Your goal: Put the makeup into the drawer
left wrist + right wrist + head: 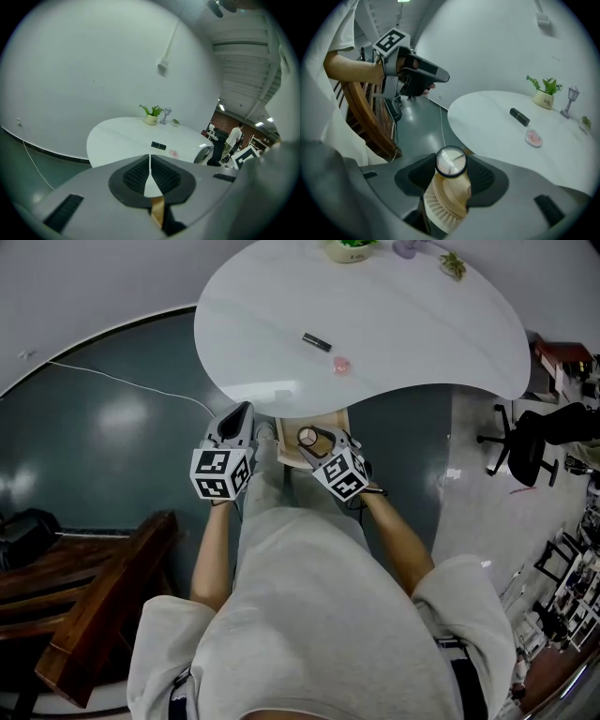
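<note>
In the head view, the right gripper [325,441] hangs over the open wooden drawer [335,420]. The drawer sticks out from under the near edge of the white table [394,324]. The jaws are clamped on a small round jar [307,437]. The left gripper [242,425] is just beside the left side of the drawer and carries nothing. A dark lipstick [316,341] and a pink compact [341,365] lie on the table, well apart from both grippers. The floor to the left of the drawer is free as far as a wooden bench [94,596].

In the left gripper view, the jaws of the left gripper [150,165] are closed together with nothing between them. A strip of wood shows below them, probably the drawer edge. Beyond, the lipstick [158,146] and the compact [174,153] wait on the table [117,136].

In the right gripper view, the pads of the right gripper [451,172] press on both sides of the jar [450,160], just under its clear lid. Its ribbed beige body hangs below.

The step in hand seems to be setting the jar into the drawer. The grip is on a round wall, so the jar may turn or slip. It is better to lower it straight down and open the jaws only when the base rests on the drawer floor. The table rim overhangs the back of the drawer, so the gripper should lift out toward the person and not forward.
</note>
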`<state>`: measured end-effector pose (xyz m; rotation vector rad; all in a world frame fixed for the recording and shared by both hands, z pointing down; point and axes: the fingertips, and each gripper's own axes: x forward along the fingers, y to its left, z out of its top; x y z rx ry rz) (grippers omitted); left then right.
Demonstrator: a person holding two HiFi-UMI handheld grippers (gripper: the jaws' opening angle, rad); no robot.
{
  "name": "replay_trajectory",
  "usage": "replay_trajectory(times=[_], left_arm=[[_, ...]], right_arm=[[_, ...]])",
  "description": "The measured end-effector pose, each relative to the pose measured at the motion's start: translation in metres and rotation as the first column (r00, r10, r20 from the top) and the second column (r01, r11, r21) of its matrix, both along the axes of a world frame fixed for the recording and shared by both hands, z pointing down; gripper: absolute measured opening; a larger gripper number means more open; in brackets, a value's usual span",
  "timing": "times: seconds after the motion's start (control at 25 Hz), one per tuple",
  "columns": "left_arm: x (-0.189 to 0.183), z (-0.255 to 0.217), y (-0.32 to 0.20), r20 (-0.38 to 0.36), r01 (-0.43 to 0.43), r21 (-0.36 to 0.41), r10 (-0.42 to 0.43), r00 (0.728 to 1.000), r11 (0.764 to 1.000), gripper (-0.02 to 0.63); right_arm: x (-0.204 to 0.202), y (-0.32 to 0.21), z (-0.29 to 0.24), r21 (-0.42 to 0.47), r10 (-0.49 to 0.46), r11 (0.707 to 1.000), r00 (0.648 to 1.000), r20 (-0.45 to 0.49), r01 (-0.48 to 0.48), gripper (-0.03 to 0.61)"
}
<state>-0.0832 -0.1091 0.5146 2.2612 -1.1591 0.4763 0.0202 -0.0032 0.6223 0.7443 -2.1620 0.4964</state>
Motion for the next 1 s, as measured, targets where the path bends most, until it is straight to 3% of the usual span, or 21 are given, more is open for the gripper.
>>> replay_trajectory(times=[0.36, 1.0], left_arm=[[-0.024, 0.016, 0.013, 0.014, 0.052, -0.039, -0.051, 0.999, 0.998, 0.017], [-0.049, 0.044, 0.024, 0.037, 0.089, -0.105, -0.086, 0.996, 0.99, 0.017]], right_arm=[[-0.005, 0.018, 0.072, -0.11, -0.199, 0.976, 0.973, -0.121, 0.186, 0.209], [-0.011, 0.017, 0.145, -0.234, -0.396, 0.908, 0.896, -0.201, 0.349, 0.209]])
